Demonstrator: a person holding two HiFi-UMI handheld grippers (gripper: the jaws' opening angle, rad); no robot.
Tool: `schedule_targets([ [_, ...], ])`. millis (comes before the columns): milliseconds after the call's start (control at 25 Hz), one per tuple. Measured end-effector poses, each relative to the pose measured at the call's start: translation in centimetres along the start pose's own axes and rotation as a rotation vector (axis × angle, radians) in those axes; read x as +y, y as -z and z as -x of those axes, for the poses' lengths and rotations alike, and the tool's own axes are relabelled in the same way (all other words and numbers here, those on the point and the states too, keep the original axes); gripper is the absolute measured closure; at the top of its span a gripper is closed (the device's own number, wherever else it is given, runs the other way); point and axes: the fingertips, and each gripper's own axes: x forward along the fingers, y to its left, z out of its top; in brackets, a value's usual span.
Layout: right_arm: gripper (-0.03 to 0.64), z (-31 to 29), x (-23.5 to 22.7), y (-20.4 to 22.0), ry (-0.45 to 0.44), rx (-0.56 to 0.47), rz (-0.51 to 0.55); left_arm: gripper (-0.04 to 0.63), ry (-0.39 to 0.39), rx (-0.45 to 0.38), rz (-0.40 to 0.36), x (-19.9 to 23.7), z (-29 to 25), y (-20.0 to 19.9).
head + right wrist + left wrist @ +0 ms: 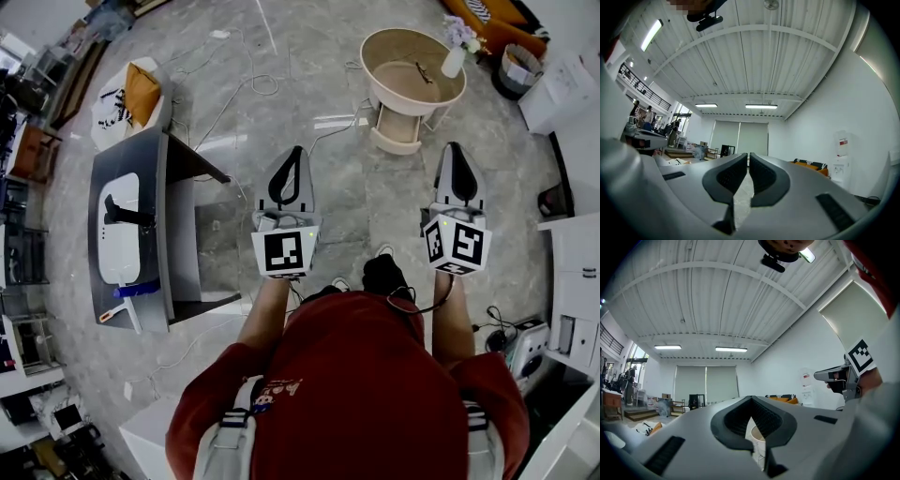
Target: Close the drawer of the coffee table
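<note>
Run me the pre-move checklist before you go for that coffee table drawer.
1. Left gripper empty, jaws together: ok.
2. Right gripper empty, jaws together: ok.
3. Coffee table close to the grippers: not ok. It stands off to the left in the head view, apart from both.
4. Grippers aimed at it: not ok. Both point ahead, toward the round table.
5. Drawer found, and how far out it is: cannot tell from these views.
</note>
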Motion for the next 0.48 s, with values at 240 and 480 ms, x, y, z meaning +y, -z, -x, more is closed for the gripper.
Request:
schedule_targets([
  [240,0.589,-3.6,-0.5,1.9,0.014,0.017,-0.004,0.581,0.007,0.031,0.006,1.0,-3.3,1.7],
  [480,0.589,-9.1,-1.4,3.9,0.012,0.022,-0.019,0.581,0.011,0.032,0.0,1.9,-9.1,3.0],
])
